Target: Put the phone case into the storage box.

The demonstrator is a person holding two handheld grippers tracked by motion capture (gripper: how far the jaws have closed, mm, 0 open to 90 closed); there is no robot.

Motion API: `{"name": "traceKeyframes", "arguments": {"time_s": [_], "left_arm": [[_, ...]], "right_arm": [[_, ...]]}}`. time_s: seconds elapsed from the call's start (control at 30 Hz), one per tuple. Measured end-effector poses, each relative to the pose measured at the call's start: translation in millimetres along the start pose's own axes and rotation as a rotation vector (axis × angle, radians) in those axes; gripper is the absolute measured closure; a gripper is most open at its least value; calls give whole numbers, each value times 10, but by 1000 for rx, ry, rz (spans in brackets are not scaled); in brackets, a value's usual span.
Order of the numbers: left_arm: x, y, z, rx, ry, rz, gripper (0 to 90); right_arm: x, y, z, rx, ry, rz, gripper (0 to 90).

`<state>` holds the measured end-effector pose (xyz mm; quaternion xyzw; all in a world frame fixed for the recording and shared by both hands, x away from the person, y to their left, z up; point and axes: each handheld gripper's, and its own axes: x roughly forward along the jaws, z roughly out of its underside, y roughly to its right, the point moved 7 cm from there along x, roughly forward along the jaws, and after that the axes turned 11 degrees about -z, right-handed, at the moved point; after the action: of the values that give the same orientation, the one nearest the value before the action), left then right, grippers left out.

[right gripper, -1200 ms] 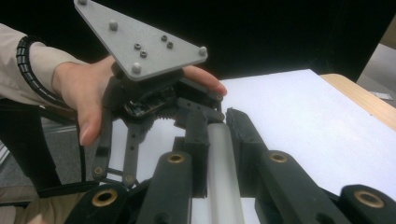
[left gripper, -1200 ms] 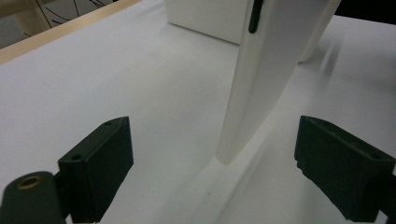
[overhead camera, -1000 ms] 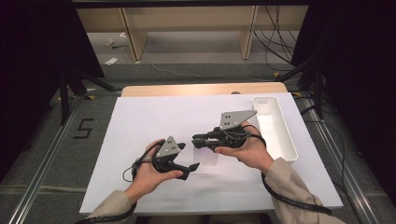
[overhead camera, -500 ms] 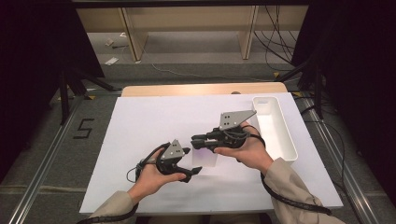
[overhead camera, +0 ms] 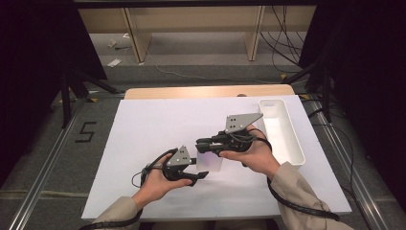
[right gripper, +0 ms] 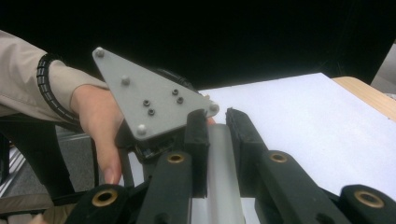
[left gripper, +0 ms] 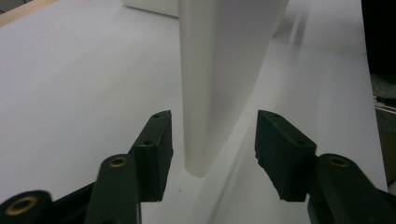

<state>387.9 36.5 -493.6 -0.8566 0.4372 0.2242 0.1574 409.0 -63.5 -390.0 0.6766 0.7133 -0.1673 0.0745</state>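
A pale, translucent white flat piece [overhead camera: 211, 163] stands on its edge on the white table sheet [overhead camera: 158, 129]. My right gripper [overhead camera: 201, 145] comes at it from the right and is shut on its top edge; the piece [right gripper: 222, 186] sits pinched between the black jaws of that gripper [right gripper: 217, 121]. My left gripper [overhead camera: 200, 176] is open just in front of it. In the left gripper view the piece [left gripper: 224, 70] rises between the spread jaws of the left gripper [left gripper: 212, 149], which do not touch it.
A long white tray [overhead camera: 297, 143] lies along the right side of the sheet, its corner showing far off as the tray [left gripper: 149, 5]. The left gripper's grey plate [right gripper: 154, 100] and the hand [right gripper: 98, 121] holding it sit close behind my right jaws.
My left gripper has edged right and slightly nearer, bringing its open jaws around the piece's edge. The right gripper has stayed put, still shut on the piece.
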Motion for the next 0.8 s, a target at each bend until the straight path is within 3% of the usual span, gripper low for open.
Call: {"name": "traceKeyframes", "arguments": {"time_s": [0.27,0.8], "left_arm": [[-9,-7,-9,14,20,21,640],[-61,-17,-22,54,3,62,747]], "right_arm": [[1,-5,4,4,1,-9,801],[2,-42,-15,-4,10,-50,800]]}}
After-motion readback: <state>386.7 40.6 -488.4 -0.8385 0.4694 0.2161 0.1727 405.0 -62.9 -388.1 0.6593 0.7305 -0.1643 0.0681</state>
